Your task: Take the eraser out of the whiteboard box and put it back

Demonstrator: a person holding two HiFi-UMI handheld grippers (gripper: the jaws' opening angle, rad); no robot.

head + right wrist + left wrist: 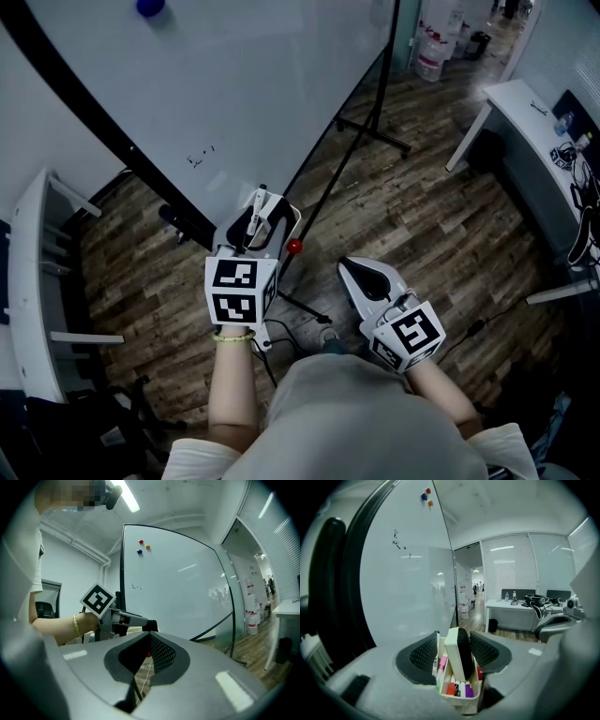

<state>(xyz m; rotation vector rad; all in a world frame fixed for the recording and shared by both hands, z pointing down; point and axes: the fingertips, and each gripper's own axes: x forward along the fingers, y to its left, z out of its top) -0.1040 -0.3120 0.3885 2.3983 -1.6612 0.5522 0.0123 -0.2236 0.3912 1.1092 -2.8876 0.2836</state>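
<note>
A white eraser (458, 652) with a black felt side stands upright in the white whiteboard box (461, 701), among several coloured markers. My left gripper (454, 638) straddles it: the jaws are open, the left pad stands clear of the eraser's white side and the right pad lies close by the felt. In the head view the left gripper (257, 221) reaches into the box (292, 217) under the whiteboard (234, 84). My right gripper (367, 276) hangs to the right over the floor, shut and empty, its tips meeting in the right gripper view (149, 637).
The whiteboard's black stand legs (375, 131) run across the wooden floor to the right. A small red knob (294, 247) sits just below the box. A white desk (534, 122) with cables stands at the far right, and a white shelf unit (37, 281) at the left.
</note>
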